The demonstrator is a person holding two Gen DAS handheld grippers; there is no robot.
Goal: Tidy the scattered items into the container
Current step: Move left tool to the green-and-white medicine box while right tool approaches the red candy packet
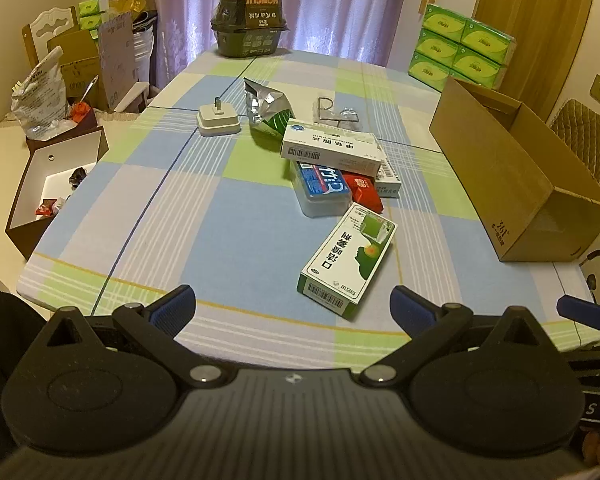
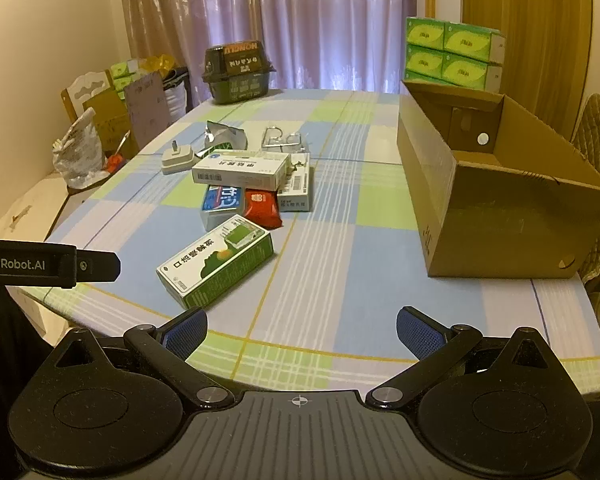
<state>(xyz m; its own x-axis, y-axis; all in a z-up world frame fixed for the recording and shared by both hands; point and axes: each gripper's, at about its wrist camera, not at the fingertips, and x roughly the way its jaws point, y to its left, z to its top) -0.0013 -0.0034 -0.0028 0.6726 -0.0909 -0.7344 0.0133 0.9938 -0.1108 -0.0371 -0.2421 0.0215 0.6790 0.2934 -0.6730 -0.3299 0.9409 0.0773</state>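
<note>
While nothing is grasped yet, left gripper and right gripper hover released at the counter edge, ready to reach. Just ahead lies the green medicine box, heaped packets beyond. Forward-right of the right gripper waits the cardboard box, open-topped for drops.

The white medicine box covers the upper part of the blue-labelled case, and the cardboard box's floor lies hidden behind its wall.
</note>
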